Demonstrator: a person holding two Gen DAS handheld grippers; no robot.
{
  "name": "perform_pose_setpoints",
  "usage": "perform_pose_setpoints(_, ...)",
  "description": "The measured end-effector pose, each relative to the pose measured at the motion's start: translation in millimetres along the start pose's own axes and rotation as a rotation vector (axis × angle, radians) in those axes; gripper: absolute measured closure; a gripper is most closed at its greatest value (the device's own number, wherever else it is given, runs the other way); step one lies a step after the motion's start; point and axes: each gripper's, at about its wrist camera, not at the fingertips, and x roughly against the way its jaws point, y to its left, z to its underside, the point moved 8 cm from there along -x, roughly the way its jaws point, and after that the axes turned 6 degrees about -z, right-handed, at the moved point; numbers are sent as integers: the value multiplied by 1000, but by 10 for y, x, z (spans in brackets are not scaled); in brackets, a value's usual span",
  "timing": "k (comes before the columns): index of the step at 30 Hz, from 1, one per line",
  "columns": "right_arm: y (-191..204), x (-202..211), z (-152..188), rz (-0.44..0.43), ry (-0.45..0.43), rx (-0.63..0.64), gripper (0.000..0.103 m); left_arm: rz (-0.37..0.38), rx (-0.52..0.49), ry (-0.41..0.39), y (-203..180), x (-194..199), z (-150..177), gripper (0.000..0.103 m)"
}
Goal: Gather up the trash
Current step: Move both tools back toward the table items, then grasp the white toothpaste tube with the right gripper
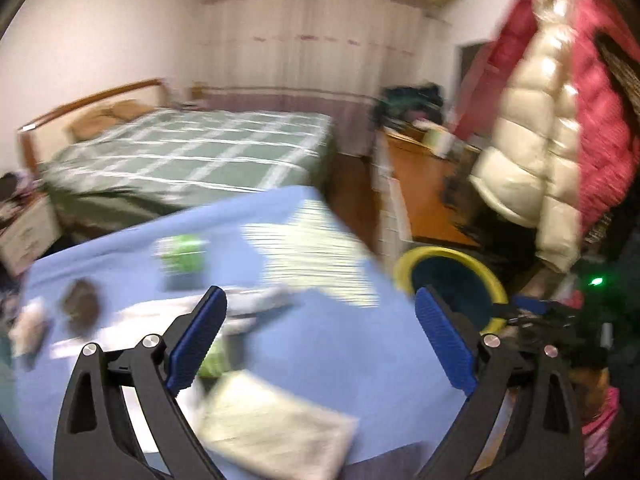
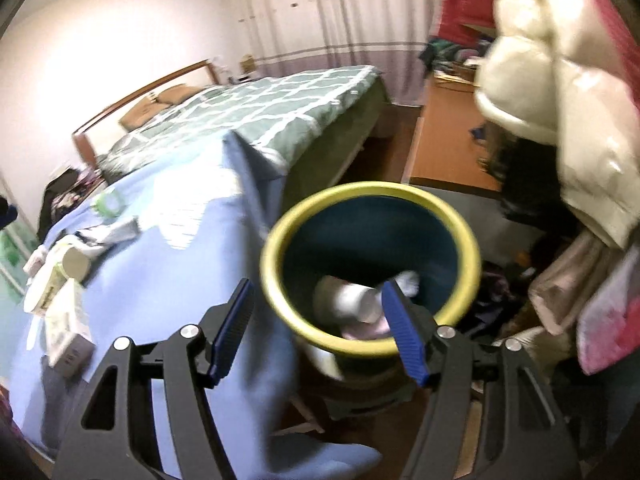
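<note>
While both claws hang empty, left claw [image 1: 320,344] wide, right claw [image 2: 318,332] half-open over the bin [image 2: 472,256], trash [image 1: 276,428] litters the bench [image 1: 340,320] just under the left claw; blurred view risks a mis-grab.

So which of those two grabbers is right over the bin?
The right gripper: its open, empty jaws frame the yellow-rimmed bin. The left gripper, also open and empty, points at the blue sheet.
</note>
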Motion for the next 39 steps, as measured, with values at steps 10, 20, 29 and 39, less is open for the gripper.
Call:
perform_pose_setpoints(10, 1577, -592, -324, -214, 79, 184, 40, -341, 207, -69, 1938, 324, 310, 6)
perform_pose_setpoints(20, 2516, -1233, -383, -245, 180, 417, 40, -379, 240, -98, 2265, 178, 457, 6)
perform_pose_setpoints(29, 2599, -1618, -286, -184, 202, 613, 37, -349, 233, -72, 2160, 40, 511, 6)
perform_pose_setpoints(39, 2796, -1907, -249, -261, 248, 781, 36, -318, 235, -44, 2119, -70, 589, 6)
